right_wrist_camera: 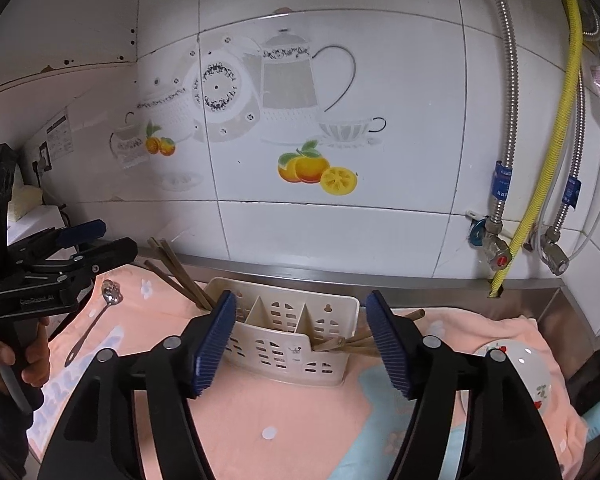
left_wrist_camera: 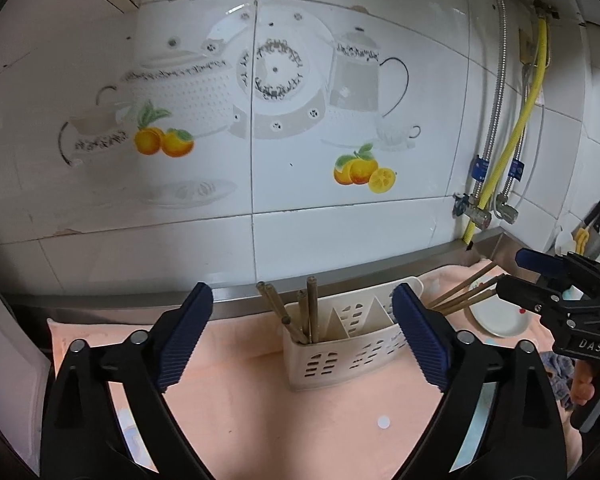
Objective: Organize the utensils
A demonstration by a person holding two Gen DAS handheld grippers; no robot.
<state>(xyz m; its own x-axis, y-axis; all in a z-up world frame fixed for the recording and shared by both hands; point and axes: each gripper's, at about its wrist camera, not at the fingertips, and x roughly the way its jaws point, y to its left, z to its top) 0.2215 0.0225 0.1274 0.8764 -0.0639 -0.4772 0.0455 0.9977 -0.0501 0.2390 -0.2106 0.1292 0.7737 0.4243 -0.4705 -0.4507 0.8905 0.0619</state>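
Both pairs of fingers are spread wide, nothing gripped: left gripper [left_wrist_camera: 302,336]; right gripper [right_wrist_camera: 301,344]. Chopsticks [left_wrist_camera: 300,312] are stood in the left compartment of the caddy [right_wrist_camera: 288,344]; a spoon [right_wrist_camera: 100,316] is laid at far left.

A white plastic utensil caddy [left_wrist_camera: 342,350] with slotted walls and three compartments stands upright on the peach towel near the wall. Several brown chopsticks [left_wrist_camera: 300,314] stand leaning in its left end compartment; more chopsticks [right_wrist_camera: 342,343] lean out of the right end. A metal spoon [right_wrist_camera: 100,314] lies flat on the towel, left of the caddy.
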